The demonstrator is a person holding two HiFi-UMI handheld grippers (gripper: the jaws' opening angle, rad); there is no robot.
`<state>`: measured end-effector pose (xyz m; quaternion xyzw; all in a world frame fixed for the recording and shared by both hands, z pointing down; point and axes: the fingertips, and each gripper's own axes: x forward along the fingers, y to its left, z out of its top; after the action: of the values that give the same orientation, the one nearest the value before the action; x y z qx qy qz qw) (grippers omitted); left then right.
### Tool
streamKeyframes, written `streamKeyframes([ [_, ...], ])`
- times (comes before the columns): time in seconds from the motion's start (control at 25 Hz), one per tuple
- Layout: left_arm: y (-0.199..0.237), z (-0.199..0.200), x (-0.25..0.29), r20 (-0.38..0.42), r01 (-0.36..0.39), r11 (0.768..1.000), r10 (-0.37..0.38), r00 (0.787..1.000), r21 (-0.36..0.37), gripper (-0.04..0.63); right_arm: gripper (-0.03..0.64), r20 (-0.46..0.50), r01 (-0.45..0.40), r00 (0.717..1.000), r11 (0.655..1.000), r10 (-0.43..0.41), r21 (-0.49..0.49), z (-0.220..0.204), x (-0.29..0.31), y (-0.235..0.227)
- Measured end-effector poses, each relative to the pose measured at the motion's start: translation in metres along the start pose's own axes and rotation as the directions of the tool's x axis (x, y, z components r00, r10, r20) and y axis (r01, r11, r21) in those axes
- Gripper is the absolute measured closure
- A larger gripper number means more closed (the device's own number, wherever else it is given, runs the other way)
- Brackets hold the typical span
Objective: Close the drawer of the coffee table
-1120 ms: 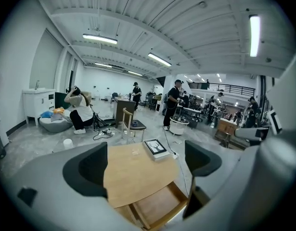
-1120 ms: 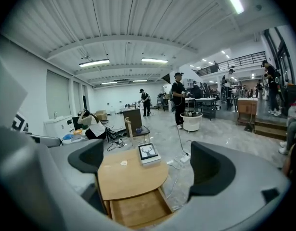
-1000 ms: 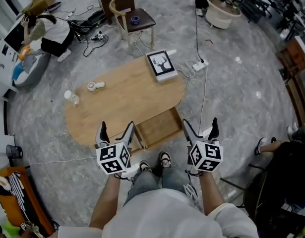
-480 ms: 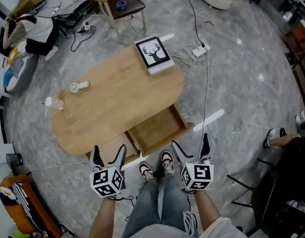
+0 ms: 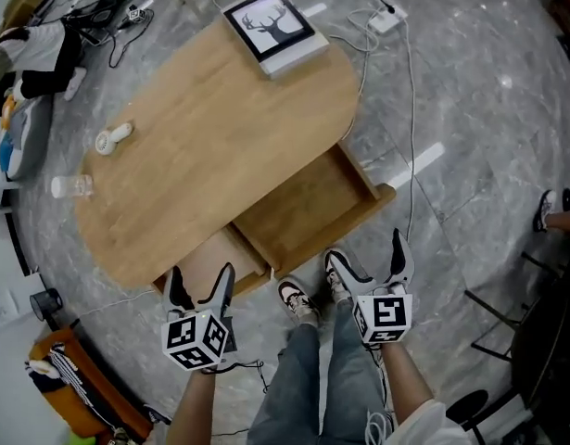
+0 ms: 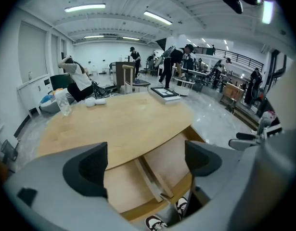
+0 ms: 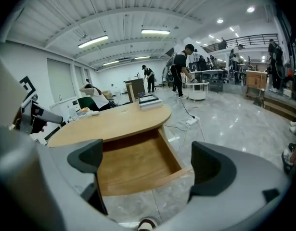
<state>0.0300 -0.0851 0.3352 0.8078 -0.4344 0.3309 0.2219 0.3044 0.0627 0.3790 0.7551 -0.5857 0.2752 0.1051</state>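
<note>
The oval wooden coffee table (image 5: 210,128) has two drawers pulled out on my side. The wide right drawer (image 5: 303,216) is empty and stands far out. The smaller left drawer (image 5: 206,262) shows beside it, split off by a wooden rail. My left gripper (image 5: 200,278) hovers open just in front of the left drawer (image 6: 121,189), touching nothing. Over the floor off the right drawer's front panel, my right gripper (image 5: 368,253) is open too, and its own view looks straight into that drawer (image 7: 133,165). Neither gripper touches wood.
On the tabletop lie a framed deer picture (image 5: 269,21), a white hand fan (image 5: 111,137) and a clear bottle (image 5: 71,186). My shoes (image 5: 298,299) stand by the drawer fronts. A cable and power strip (image 5: 388,19) cross the floor at right. People work in the background.
The view has closed in on the table and tilted down. Both grippers have sunk toward the drawer fronts and stayed open. The drawers have not moved.
</note>
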Motion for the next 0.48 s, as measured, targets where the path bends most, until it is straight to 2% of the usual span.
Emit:
streamKeyframes([
  [0.24, 0.007, -0.041, 0.025, -0.079, 0.003, 1.000, -0.001, 0.997, 0.029, 0.097, 0.037, 0.008, -0.038, 0.999, 0.999, 0.039, -0.012, -0.060, 0.017, -0.006],
  [0.48, 0.008, -0.060, 0.044, -0.114, 0.014, 0.998, -0.008, 0.993, 0.054, 0.098, 0.037, -0.015, -0.127, 0.992, 0.989, 0.126, -0.077, -0.116, 0.033, 0.004],
])
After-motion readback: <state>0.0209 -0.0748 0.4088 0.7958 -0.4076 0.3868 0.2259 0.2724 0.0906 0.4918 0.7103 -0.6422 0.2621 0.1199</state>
